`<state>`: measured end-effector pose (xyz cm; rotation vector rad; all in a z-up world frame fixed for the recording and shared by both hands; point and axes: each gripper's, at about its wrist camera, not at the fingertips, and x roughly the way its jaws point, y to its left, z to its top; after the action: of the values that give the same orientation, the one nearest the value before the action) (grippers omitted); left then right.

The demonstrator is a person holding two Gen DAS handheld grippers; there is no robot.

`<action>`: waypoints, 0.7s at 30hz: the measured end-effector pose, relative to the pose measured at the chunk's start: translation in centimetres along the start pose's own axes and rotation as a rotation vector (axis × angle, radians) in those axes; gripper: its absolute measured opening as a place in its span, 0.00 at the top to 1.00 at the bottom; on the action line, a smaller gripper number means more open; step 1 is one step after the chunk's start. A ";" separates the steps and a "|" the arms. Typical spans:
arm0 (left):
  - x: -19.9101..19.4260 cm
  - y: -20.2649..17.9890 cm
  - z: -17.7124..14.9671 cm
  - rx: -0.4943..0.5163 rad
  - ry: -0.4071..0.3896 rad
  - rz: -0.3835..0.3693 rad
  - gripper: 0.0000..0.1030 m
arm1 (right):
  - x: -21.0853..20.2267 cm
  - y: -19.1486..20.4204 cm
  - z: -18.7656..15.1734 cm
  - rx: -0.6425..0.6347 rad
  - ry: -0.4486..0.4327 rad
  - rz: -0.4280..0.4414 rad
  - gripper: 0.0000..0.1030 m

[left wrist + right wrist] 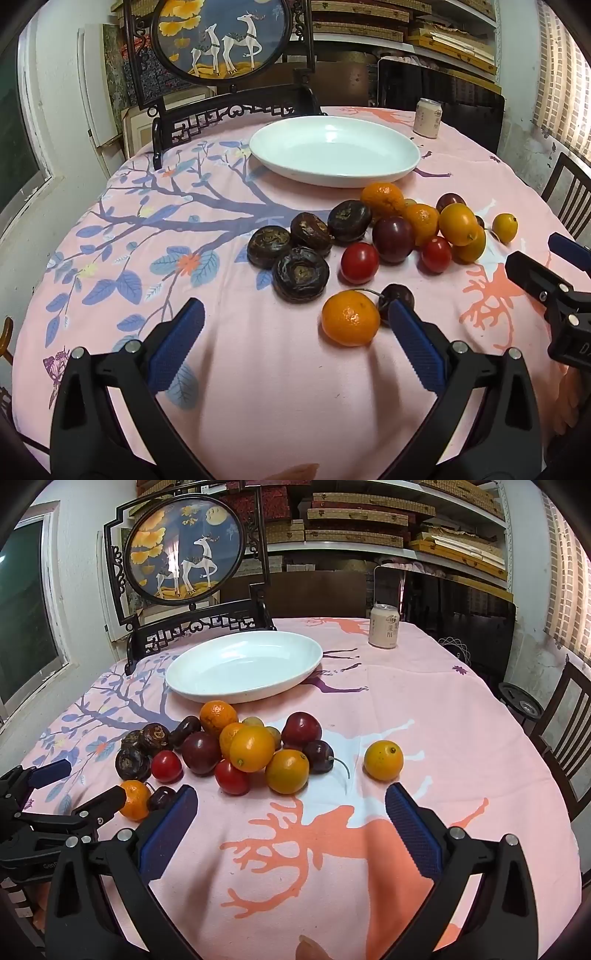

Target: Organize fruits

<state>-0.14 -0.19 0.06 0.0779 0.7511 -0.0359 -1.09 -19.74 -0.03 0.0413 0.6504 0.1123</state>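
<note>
A pile of small fruit lies on the pink tablecloth: oranges, red tomatoes (359, 262), dark plums (393, 239) and several dark brown water chestnuts (300, 274). An empty white plate (334, 149) (243, 666) sits behind the pile. My left gripper (295, 325) is open and empty, low over the cloth; a mandarin (350, 322) lies just inside its right finger. My right gripper (291, 808) is open and empty, in front of the pile; a lone orange fruit (383, 760) lies just beyond its right finger. Each gripper also shows in the other's view, the right (546, 269) and the left (74, 786).
A drink can (384, 625) stands at the table's far right. A framed deer screen on a dark wooden stand (184, 550) stands behind the plate. A chair (569, 731) is at the right edge. Shelves with boxes fill the back wall.
</note>
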 end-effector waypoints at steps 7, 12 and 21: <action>0.2 0.2 -0.1 -0.001 0.004 -0.004 0.02 | 0.1 0.6 0.1 0.001 0.010 0.003 0.01; 0.4 0.1 -0.1 -0.002 0.010 -0.008 0.02 | 0.2 0.1 0.0 0.003 0.015 0.009 0.01; 0.4 0.0 -0.2 -0.001 0.013 -0.008 0.02 | 0.1 0.0 0.0 0.004 0.015 0.010 0.01</action>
<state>0.03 -0.15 -0.40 0.0739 0.7644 -0.0423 -1.02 -19.71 -0.13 0.0473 0.6650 0.1211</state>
